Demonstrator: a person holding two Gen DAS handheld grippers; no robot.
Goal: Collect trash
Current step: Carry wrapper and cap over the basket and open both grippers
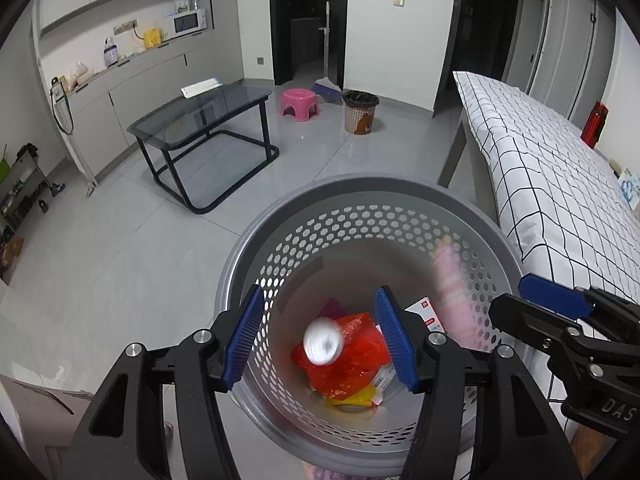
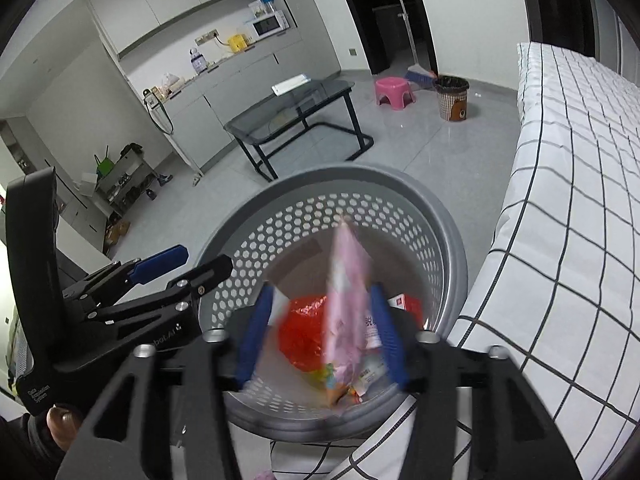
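A grey perforated basket (image 1: 360,188) (image 2: 340,172) stands on the floor right below both grippers. Inside lie a red plastic bag (image 1: 356,356) (image 2: 304,328), a white and red box (image 1: 428,314) and other scraps. My left gripper (image 1: 320,292) (image 2: 208,258) is open over the basket. A blurred white ball (image 1: 323,341) is loose between its blue pads, touching neither. My right gripper (image 2: 322,290) (image 1: 510,294) is open too. A blurred pink wrapper (image 2: 346,280) (image 1: 450,280) hangs between its fingers, close to the right pad and unclamped.
A bed with a white checkered cover (image 1: 560,184) borders the basket on the right. Across the grey floor stand a glass table (image 1: 200,120), a pink stool (image 1: 298,104), a brown bin (image 1: 360,112) and a broom (image 1: 326,88). A person's thumb (image 2: 60,424) grips the left handle.
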